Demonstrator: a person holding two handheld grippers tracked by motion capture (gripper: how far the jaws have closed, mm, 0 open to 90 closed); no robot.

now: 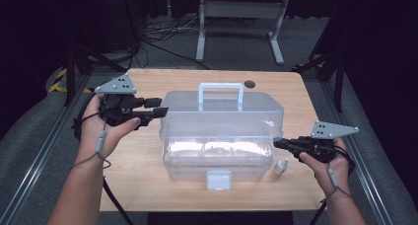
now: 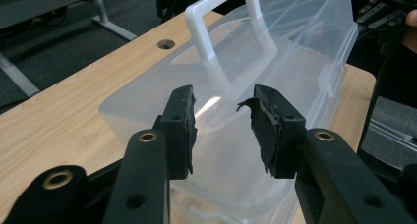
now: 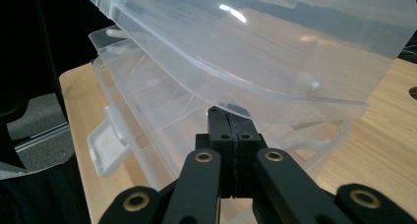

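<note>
A clear plastic storage box stands mid-table with its lid tilted up off the base; a white handle stands upright on the lid. My left gripper is level at the lid's left end, open, and the lid lies just beyond its pads. My right gripper is shut with nothing between its jaws. Its tip sits under the raised lid's right rim, above the base. Inside the base, a divided tray shows faintly.
A small white dropper bottle stands on the wooden table just right of the box's front corner. The front latch hangs down. A cable hole lies behind the box. Metal rails flank the table.
</note>
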